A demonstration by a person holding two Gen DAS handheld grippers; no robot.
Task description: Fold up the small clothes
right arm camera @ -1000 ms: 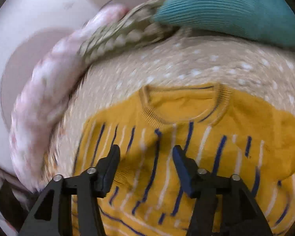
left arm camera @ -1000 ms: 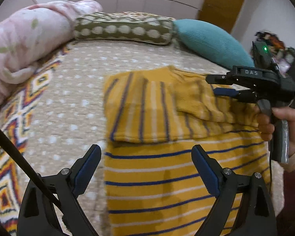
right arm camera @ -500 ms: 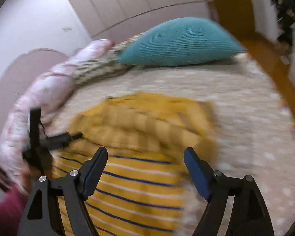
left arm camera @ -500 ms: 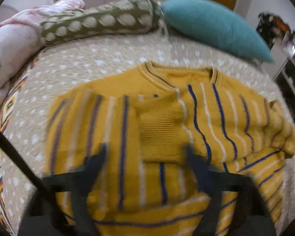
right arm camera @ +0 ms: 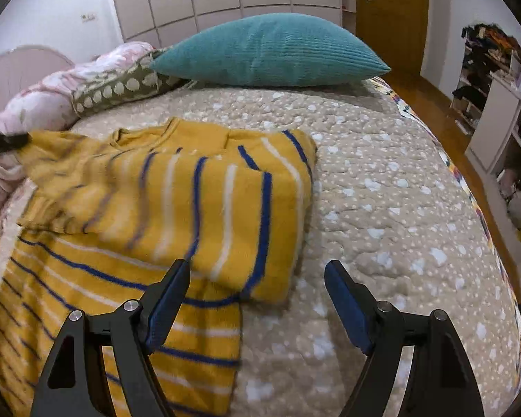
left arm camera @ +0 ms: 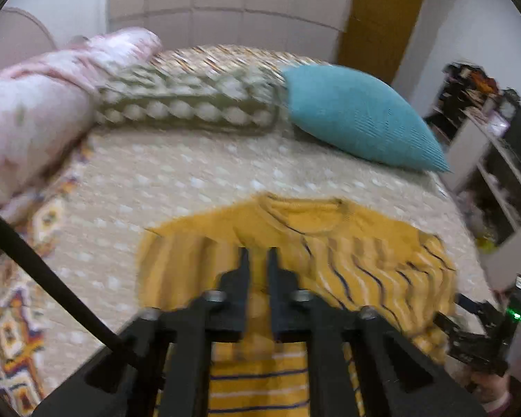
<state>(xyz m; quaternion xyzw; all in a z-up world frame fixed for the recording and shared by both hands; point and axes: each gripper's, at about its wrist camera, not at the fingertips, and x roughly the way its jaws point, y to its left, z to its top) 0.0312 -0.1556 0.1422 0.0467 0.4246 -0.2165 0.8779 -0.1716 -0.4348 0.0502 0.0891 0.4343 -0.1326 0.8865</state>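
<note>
Mustard-yellow knit sweater with blue and white stripes (right arm camera: 177, 201): right sleeve folded across; left tool (left arm camera: 258, 260) pinching other side; right tool (right arm camera: 257, 299) spread, empty; bottom fold remains.

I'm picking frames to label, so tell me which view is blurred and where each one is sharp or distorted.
Left wrist view: motion-smeared throughout; the sweater, the patterned pillow and the left gripper all lack crisp edges.
Right wrist view: mostly sharp on the teal pillow, bedspread and right gripper; only the sweater's left part smears.
Both: fisheye curves the walls, with dark corners.
</note>
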